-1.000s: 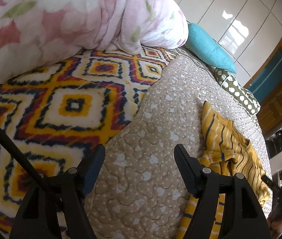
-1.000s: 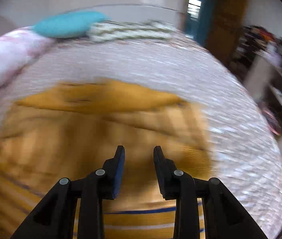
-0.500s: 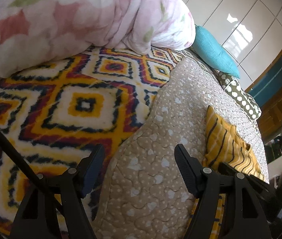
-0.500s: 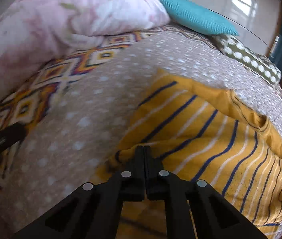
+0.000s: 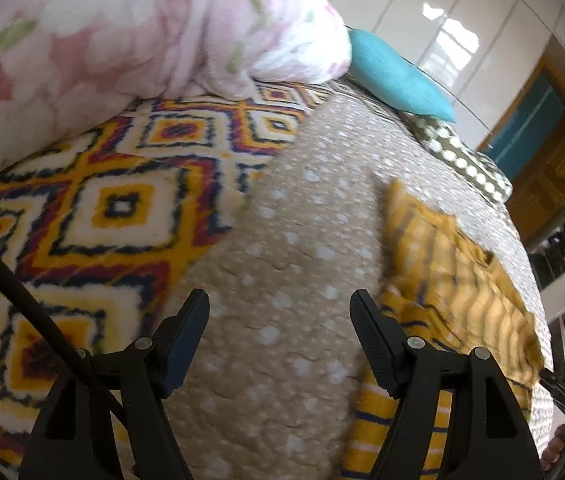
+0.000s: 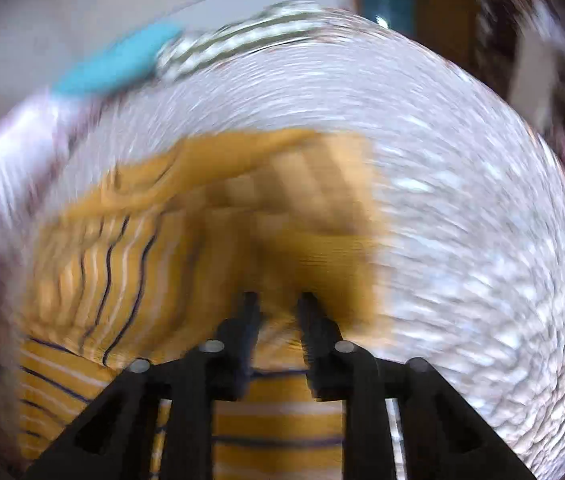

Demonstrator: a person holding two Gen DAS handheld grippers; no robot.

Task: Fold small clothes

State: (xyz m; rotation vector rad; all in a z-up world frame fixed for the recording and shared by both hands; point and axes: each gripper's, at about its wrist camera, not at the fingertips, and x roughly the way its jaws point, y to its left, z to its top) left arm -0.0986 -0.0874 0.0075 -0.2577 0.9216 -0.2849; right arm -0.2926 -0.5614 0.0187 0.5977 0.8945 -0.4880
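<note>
A yellow garment with dark blue and white stripes [image 5: 454, 264] lies partly folded on the beige dotted quilt [image 5: 282, 240], to the right of my left gripper [image 5: 278, 312]. That gripper hangs wide open over bare quilt with nothing between its fingers. In the blurred right wrist view my right gripper [image 6: 280, 304] is over the near part of the garment [image 6: 186, 264]. Its jaws are opening, a narrow gap shows between them, and the cloth lies under the tips, not pinched.
A pink floral duvet [image 5: 142, 40] is heaped at the far left on a diamond-patterned blanket [image 5: 102, 208]. A teal pillow [image 5: 394, 80] and a dotted pillow [image 5: 466, 164] lie at the bed's head. A black cable [image 5: 22, 292] crosses the left gripper. Glossy white wardrobe doors [image 5: 462, 20] stand behind.
Half a second ago my right gripper was shut at the garment's left edge; now its jaws stand apart and it has swung fast to the right over the garment. The left view has shifted a little.
</note>
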